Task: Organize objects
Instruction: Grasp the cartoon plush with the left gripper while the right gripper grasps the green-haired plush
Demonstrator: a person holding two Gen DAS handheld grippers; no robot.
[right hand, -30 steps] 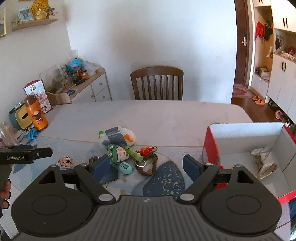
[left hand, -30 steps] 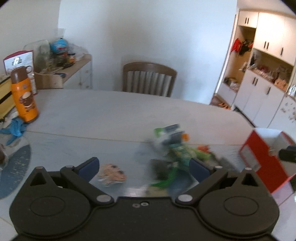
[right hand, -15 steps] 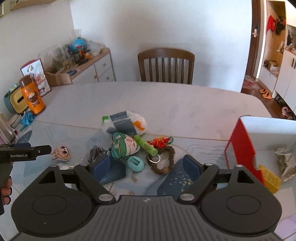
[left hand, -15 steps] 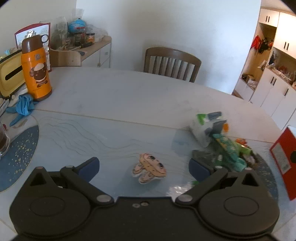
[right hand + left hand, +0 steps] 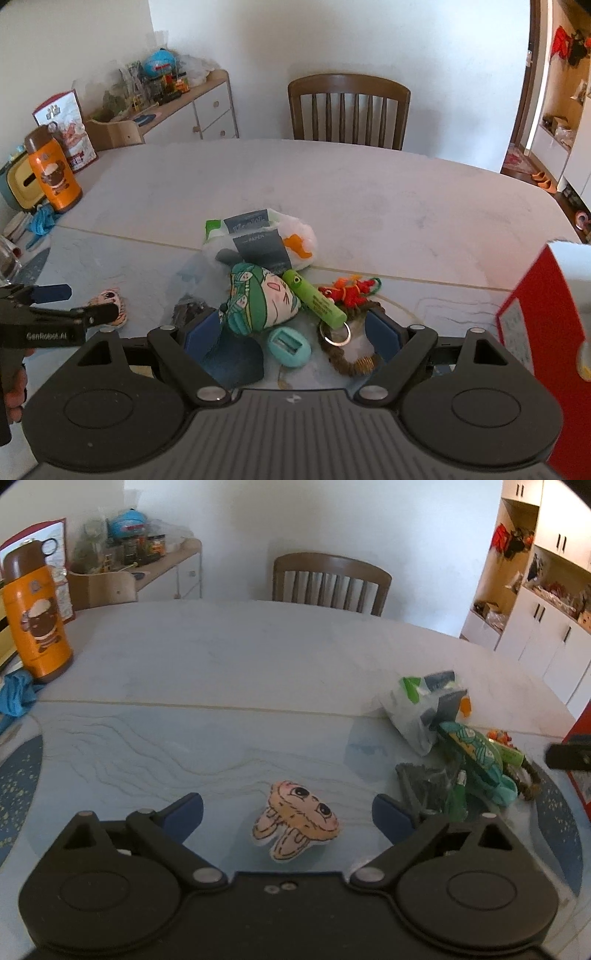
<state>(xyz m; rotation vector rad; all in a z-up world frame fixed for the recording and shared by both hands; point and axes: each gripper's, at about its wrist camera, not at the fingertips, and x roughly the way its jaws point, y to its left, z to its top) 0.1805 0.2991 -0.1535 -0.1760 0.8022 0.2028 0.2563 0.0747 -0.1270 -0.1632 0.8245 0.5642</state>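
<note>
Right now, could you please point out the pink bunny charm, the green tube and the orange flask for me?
pink bunny charm (image 5: 299, 818): left wrist view, on its face.
green tube (image 5: 314, 300): right wrist view, middle of its body.
orange flask (image 5: 35, 627): left wrist view, on the printed front.

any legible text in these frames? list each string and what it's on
"GenRobot.AI": side of the left gripper, as seen in the right wrist view.
"PAPER": grey label on the tissue pack; the larger line on the grey panel above it is too blurred to read.
Unreadable: print on the green tube, the red-and-white bag behind the orange flask, and the label on the red box.
</note>
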